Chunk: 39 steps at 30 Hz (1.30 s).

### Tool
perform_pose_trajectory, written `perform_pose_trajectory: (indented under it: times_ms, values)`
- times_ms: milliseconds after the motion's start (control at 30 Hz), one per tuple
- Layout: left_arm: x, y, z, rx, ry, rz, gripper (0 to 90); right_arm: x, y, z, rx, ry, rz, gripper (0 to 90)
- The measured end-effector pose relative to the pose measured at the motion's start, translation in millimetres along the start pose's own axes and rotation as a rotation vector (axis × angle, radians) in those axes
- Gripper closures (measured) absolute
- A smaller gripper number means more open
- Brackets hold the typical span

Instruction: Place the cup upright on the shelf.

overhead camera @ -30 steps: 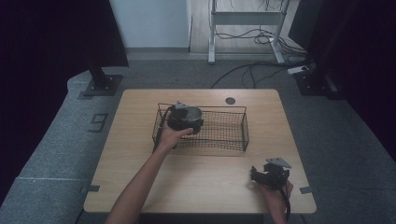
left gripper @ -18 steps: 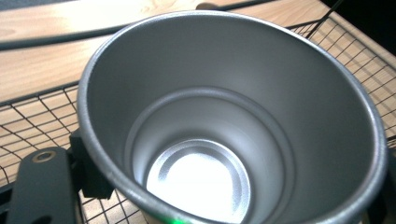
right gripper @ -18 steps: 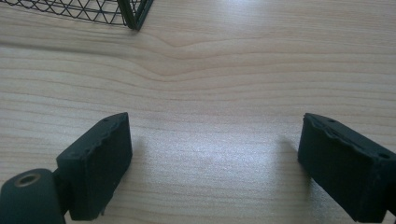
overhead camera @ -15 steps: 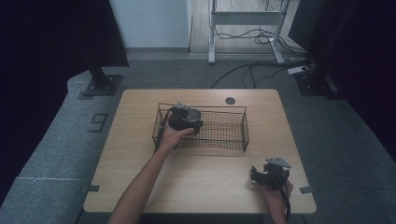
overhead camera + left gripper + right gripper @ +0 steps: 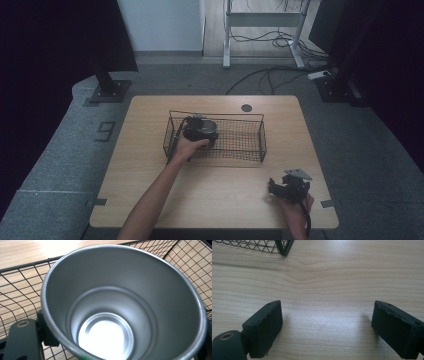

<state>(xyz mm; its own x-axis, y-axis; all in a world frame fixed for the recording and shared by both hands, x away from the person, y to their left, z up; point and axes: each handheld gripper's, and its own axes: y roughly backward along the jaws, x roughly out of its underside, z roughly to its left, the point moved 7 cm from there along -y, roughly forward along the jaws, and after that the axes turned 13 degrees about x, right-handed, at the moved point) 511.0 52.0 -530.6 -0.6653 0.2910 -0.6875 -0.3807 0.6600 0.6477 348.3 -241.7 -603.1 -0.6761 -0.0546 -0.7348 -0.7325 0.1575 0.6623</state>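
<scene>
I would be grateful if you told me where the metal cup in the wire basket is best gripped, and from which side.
Grip the metal cup by its rim wall, one jaw inside and one outside, coming from above over the wire basket's open top. The cup stands mouth up with a thin, flaring wall, and the mesh walls block a side approach. The left hand-held gripper holds it like this.

High view: above the person's side, facing forward and down on the table point(image 5: 150, 200). 2 gripper views: close; the left peers into a metal cup point(image 5: 125, 302), the right skims bare tabletop. All 3 share the wire basket point(image 5: 260, 137).
</scene>
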Motion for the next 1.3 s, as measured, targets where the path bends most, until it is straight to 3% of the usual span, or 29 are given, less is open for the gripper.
perform_pose_trajectory:
  times_ms: [600, 1200, 1300]
  values:
    - [10.0, -6.9, 0.0, -0.006, 0.006, 0.071, 17.3, 0.0, 0.0, 0.0, 0.000, 0.000, 0.000, 9.8]
    - [11.1, -7.3, 1.1, -0.023, 0.015, 0.095, 14.5, 0.0, -0.1, 0.0, 0.000, 0.000, 0.000, 9.8]
    - [9.3, -4.7, 1.0, -0.020, 0.007, 0.075, 13.9, 0.0, -0.1, 0.0, 0.000, 0.000, 0.000, 9.8]
